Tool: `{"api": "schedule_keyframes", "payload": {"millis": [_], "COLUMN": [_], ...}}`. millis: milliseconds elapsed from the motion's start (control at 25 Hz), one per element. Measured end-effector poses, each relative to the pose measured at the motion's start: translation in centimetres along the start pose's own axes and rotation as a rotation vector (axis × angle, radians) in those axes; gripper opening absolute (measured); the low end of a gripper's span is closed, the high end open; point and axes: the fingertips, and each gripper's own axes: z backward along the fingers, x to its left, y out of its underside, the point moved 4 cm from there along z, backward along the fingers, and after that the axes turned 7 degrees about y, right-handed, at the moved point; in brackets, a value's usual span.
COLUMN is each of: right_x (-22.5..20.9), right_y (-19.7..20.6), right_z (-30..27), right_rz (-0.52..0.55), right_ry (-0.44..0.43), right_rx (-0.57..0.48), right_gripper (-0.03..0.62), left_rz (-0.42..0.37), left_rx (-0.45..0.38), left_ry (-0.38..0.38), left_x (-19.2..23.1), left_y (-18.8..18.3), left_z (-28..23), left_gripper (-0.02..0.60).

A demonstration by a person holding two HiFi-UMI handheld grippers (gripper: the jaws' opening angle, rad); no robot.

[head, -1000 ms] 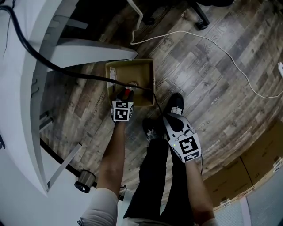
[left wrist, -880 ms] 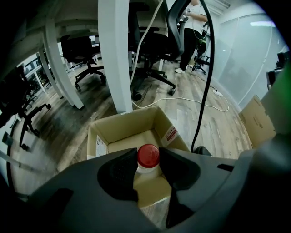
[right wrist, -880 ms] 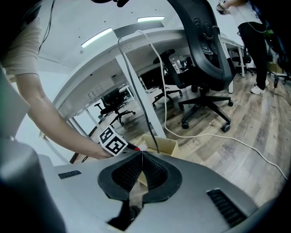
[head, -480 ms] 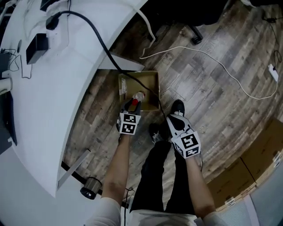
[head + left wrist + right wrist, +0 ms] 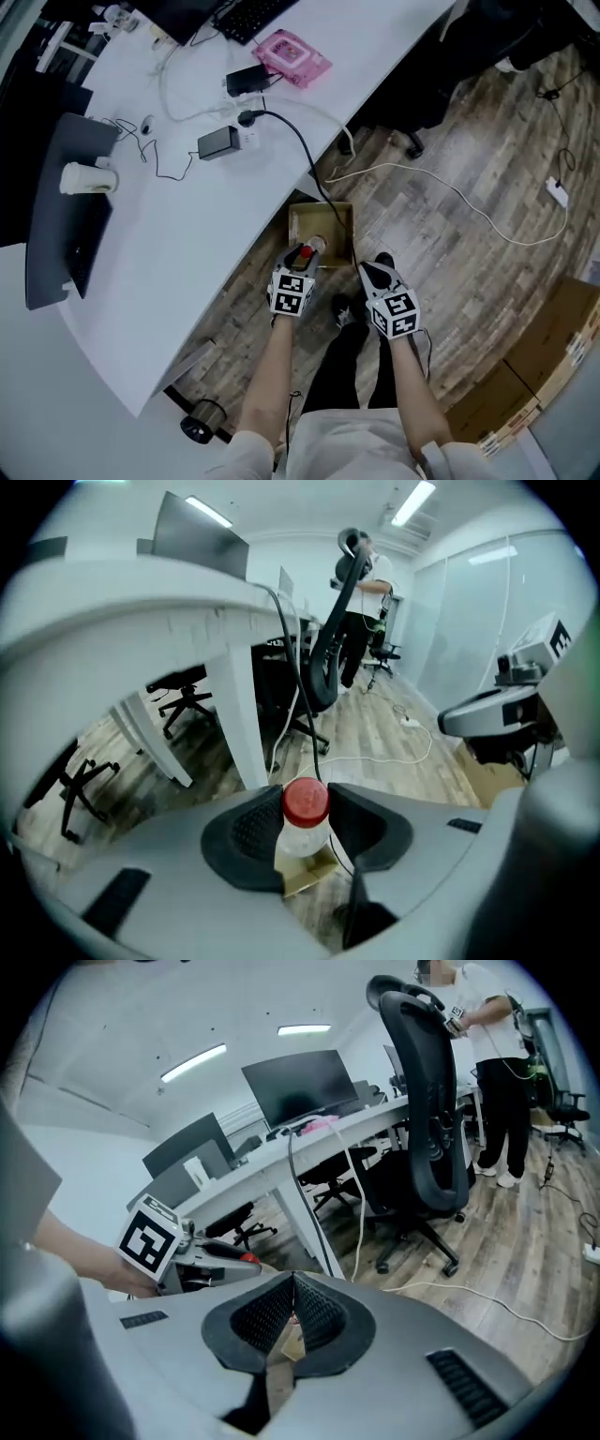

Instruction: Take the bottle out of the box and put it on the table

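Wood-plank floor point(image 5: 469, 244), grey-brown. Long white bench point(image 5: 169, 234) w/ curved edge, white legs. Black office chair point(image 5: 427, 1129) nr it, dark monitor point(image 5: 298, 1087) on top. White cable point(image 5: 450, 192) loops across floor. Cardboard boxes point(image 5: 548, 366) at right. Ceiling strip lights point(image 5: 192, 1061) on; glass partition point(image 5: 459, 639) behind.

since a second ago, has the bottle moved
Yes. Held in the left gripper, the bottle has risen clear of the cardboard box on the floor, which now sits well below it.
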Motion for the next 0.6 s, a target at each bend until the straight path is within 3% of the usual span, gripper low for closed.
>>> {"api": "schedule_keyframes", "payload": {"millis": [320,600], "right_x": [5.7,10.1], "right_y": [-9.1,-15.3], "right_z": [4.1,4.6], "right_rz": [-0.028,-0.072], "right_ry": [0.029,0.002], "right_rx": [-0.091,-0.119], "right_gripper": [0.04,0.04], "left_rz": [0.035,-0.108], "left_rx": [-0.099,-0.099], "left_ry": [-0.041,0.074], "left_x": [-2.3,-1.7], "left_y": [-8.9,-15.6], "left_z": [11.6,19.0], "left_gripper": [0.16,0.16]}}
